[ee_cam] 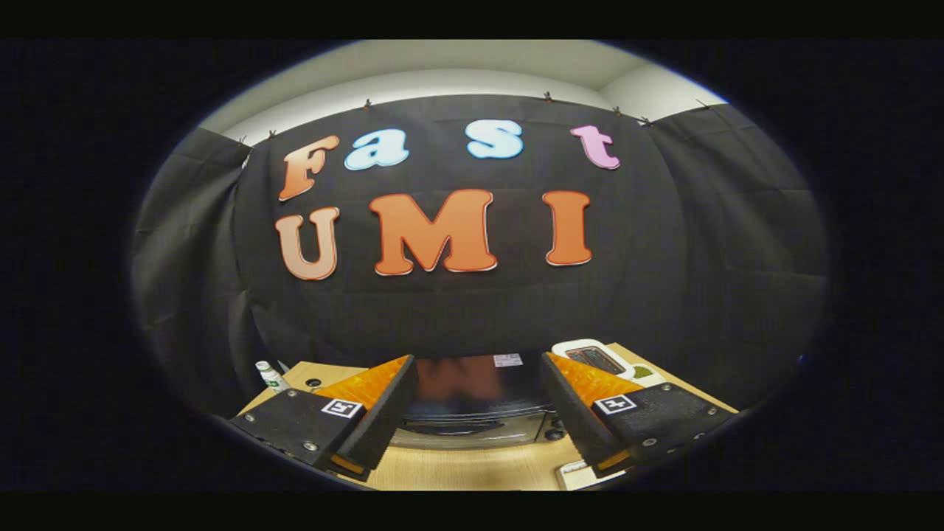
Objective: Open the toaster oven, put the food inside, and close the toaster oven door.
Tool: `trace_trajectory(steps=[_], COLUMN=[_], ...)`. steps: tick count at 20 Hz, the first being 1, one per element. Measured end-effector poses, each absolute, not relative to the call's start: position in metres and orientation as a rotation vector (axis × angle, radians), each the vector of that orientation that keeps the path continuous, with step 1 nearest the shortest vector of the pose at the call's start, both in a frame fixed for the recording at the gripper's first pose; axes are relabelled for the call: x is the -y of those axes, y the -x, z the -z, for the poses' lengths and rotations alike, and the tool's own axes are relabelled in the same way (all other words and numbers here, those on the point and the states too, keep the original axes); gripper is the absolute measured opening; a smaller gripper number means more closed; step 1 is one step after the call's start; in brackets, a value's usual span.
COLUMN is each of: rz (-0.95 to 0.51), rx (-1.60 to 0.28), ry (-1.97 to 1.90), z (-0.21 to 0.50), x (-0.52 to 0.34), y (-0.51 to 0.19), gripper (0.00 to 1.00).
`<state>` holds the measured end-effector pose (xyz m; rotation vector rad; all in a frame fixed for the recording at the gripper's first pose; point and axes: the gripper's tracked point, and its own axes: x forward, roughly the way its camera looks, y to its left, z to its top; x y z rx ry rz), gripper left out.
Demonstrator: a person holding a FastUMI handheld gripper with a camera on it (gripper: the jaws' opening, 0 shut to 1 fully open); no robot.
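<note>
The gripper (478,413) is holding its fingers spread wide low in the frame, framing the dark, glossy-topped toaster oven (476,409) sitting on the pale wooden bench (472,468).

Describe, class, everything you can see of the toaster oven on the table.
The toaster oven is a dark box with a glossy, reflective black top bearing a small pale sticker near its back edge. Its silvery front faces the gripper, with a handle bar across the door and dark knobs at the right. The door looks shut. It stands upright on the wooden table, in front of the black cloth wall, seen between and just beyond the open fingers, which don't touch it.
</note>
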<state>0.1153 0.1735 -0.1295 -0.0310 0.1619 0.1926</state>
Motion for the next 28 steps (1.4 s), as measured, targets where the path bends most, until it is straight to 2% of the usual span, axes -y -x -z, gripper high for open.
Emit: trace_trajectory(steps=[8,14,28], rz=[-0.238,-0.226,-0.239], rx=[-0.355,-0.493,-0.510], ry=[0.106,0.136,0.153], z=[0.216,0.274,0.274], x=[-0.222,-0.231,-0.232], y=[-0.165,-0.170,-0.143], gripper=[0.99,0.99,0.99])
